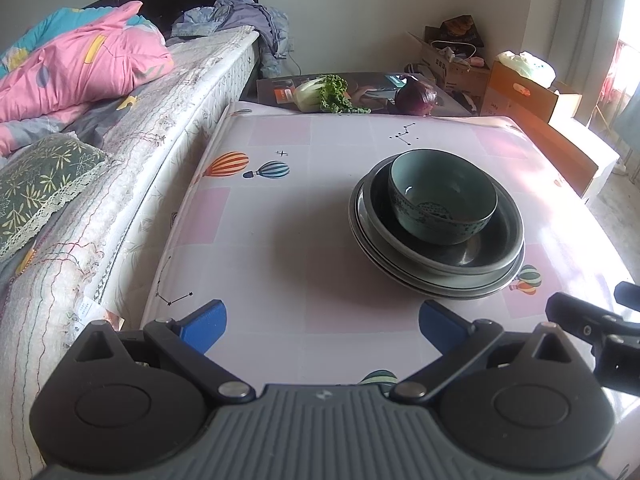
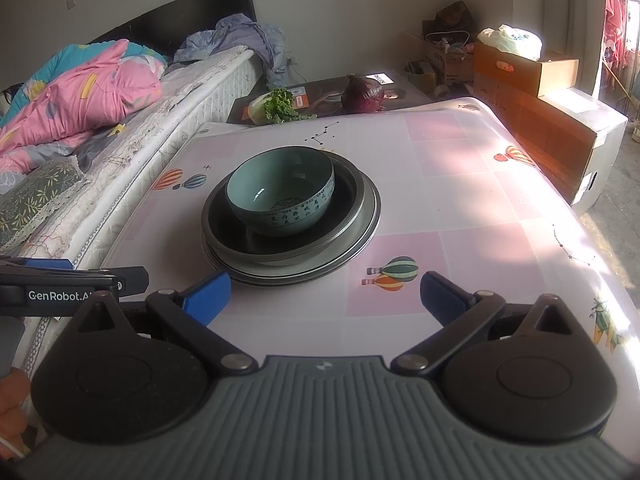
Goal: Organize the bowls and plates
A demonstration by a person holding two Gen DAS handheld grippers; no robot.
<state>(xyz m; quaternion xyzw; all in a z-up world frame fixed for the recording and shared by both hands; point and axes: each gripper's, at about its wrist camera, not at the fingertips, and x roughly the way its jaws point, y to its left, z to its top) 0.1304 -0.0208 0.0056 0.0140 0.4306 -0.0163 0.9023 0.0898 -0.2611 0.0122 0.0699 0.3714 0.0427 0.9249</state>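
Both claws wide open, empty: left claw (image 1: 322, 326), right claw (image 2: 324, 298). Bowl (image 2: 280, 196) sits in stacked plates (image 2: 292, 240) mid-desk (image 2: 460, 184). Risk: nudging stack, bowl slides on slick cloth.

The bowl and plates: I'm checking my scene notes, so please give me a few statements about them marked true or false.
1. The bowl sits on the stack of plates. True.
2. The left gripper holds the bowl. False: its fingers are apart and empty.
3. The right gripper is open. True.
4. A red cabbage lies inside the bowl. False: it lies beyond the table's far edge.
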